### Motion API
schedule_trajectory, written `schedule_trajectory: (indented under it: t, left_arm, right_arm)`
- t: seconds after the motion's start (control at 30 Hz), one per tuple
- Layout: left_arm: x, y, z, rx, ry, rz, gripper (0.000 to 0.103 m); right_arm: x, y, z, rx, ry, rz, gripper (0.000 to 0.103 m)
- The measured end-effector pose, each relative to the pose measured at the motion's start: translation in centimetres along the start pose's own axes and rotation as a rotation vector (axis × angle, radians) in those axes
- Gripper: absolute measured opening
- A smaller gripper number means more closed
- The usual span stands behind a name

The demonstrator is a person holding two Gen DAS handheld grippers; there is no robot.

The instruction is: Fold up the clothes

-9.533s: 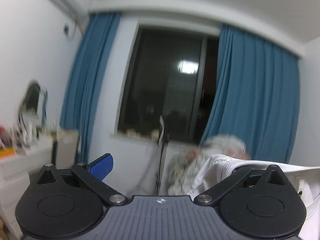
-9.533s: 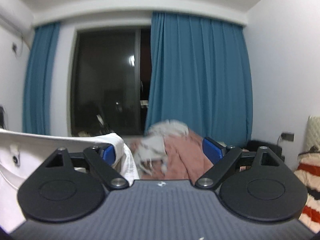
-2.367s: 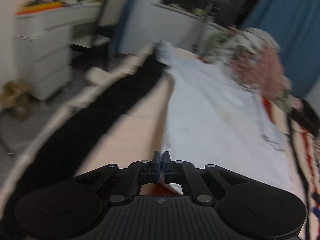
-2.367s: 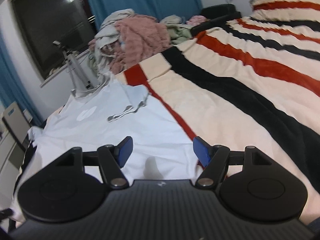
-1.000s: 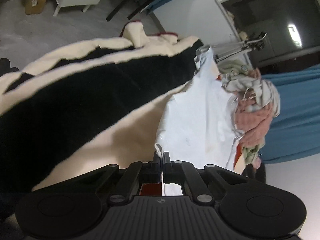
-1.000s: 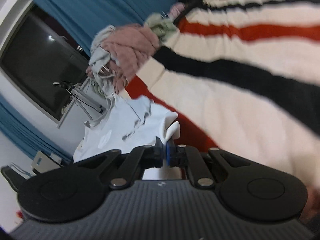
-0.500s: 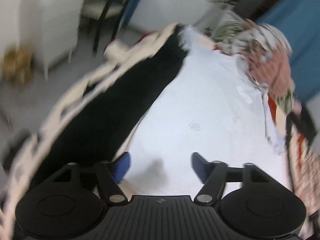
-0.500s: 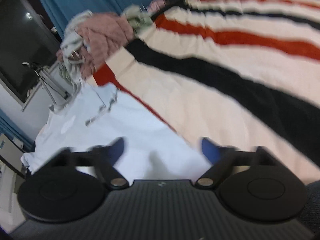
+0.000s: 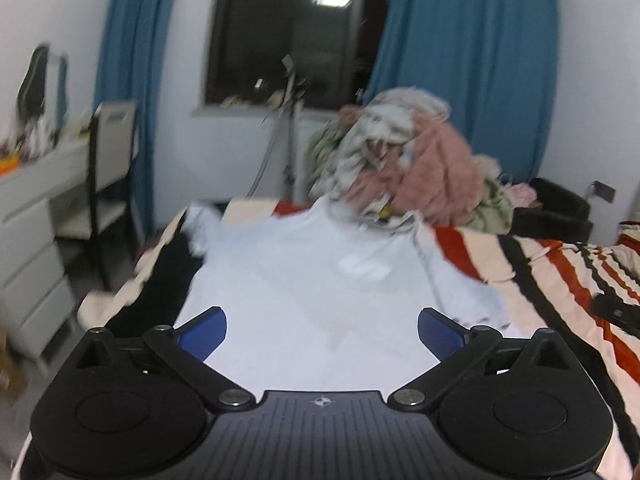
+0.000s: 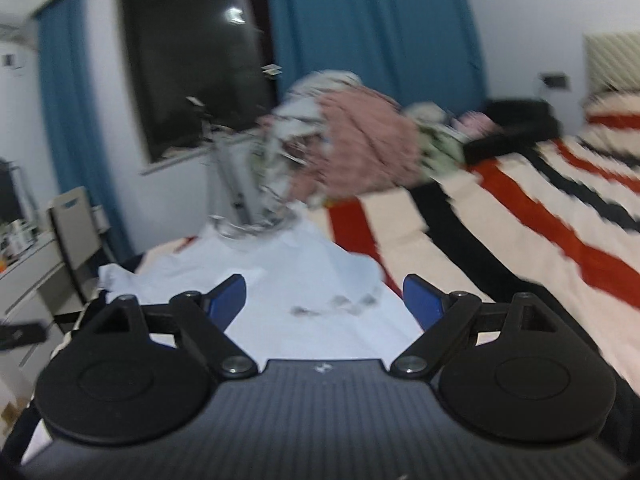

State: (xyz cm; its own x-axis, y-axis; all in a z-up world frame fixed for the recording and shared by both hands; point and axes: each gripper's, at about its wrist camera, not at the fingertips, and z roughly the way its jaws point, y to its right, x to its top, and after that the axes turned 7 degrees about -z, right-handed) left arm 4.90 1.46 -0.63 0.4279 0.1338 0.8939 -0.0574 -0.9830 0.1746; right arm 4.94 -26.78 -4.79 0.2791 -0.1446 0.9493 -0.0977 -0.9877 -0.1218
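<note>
White shirt spread flat on my striped blanket, left gripper just opening wide above it, right gripper apart too, both empty, clothes pile beyond.

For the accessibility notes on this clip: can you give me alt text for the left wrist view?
A white garment lies spread flat on a striped blanket, seen past the open, empty left gripper. Behind it sits a pile of unfolded clothes, before a dark window with blue curtains.
</note>
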Motion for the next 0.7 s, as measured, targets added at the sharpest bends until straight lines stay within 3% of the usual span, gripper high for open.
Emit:
schedule_trajectory:
  t: [0.1,0.33,0.5,0.67,0.7]
  left_arm:
    - [-2.5,0.6,1.5,-0.043,0.01,-0.027,0.103]
    - [-6.1,-0.8,5.3,-0.048,-0.136,-0.01,0.102]
    - [-6.9,-0.7,6.1,-0.031,-0.123,0.012,0.102]
    - [-8.1,-0.3,8.3,-0.013,-0.147,0.034,0.102]
    - [-8.3,-0.3,8.7,-0.014,-0.151,0.032,0.102]
  right_arm:
    - [-1.2,-0.6,0.9,0.04,0.03,-0.04,0.087]
    - [-2.6,-1.3,2.7,0.07,-0.013,-0.045,0.087]
    - [-2.7,-2.2,4.3,0.101,-0.044,-0.056,0.086]
    - [-1.3,-1.9,8.1,0.165,-0.099,0.006,0.081]
    - [-1.0,-1.7,9.2,0.179,-0.11,0.027,0.074]
